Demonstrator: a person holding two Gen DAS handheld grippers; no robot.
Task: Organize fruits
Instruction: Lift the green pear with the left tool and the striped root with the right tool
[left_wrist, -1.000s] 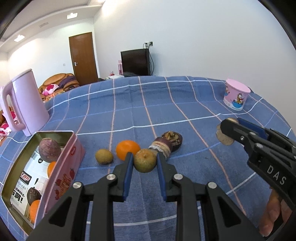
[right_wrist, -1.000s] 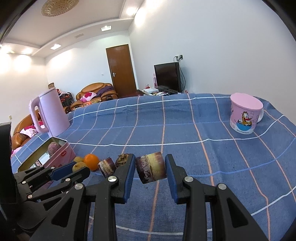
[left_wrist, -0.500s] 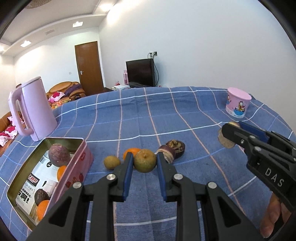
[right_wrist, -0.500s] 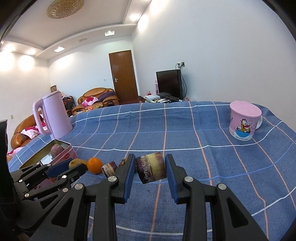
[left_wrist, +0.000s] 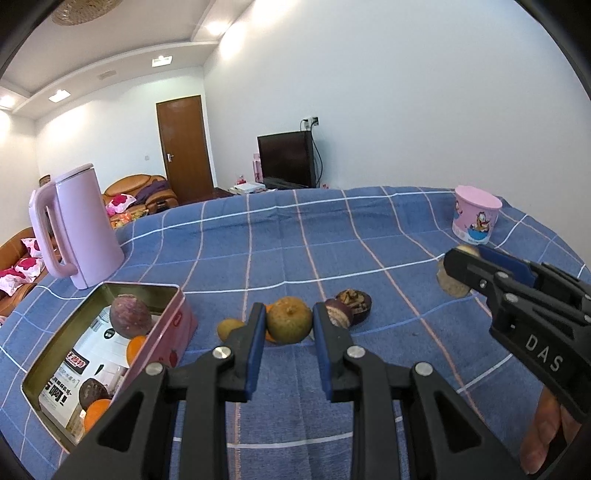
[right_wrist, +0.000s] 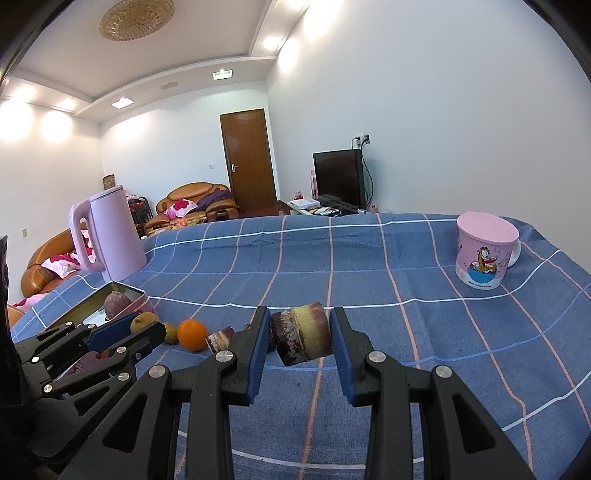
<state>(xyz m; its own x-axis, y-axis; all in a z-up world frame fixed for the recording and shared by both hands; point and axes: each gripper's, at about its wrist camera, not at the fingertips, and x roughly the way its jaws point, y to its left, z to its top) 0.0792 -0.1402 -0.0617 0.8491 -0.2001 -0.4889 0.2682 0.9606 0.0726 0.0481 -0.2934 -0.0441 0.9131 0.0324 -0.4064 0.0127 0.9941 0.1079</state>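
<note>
I am carrying two pieces at once toward the pink tin (left_wrist: 173, 325), which is lying off to the outer side of my left fingers, so I am keeping both grips steady and bringing the left load over the open rim before letting go, low enough that it is not bouncing off the fruit already sitting inside. My left gripper (left_wrist: 289, 326) is clenching a round, greenish-brown fruit (left_wrist: 289, 325), dull and slightly dimpled at the top, seated squarely between the blue pads. My right gripper (right_wrist: 298, 332) is grasping a short sugarcane chunk (right_wrist: 301, 334), purple-skinned with a yellowish band, lying crosswise between its fingers and raised clear of the blue checked cloth (right_wrist: 369, 251).
</note>
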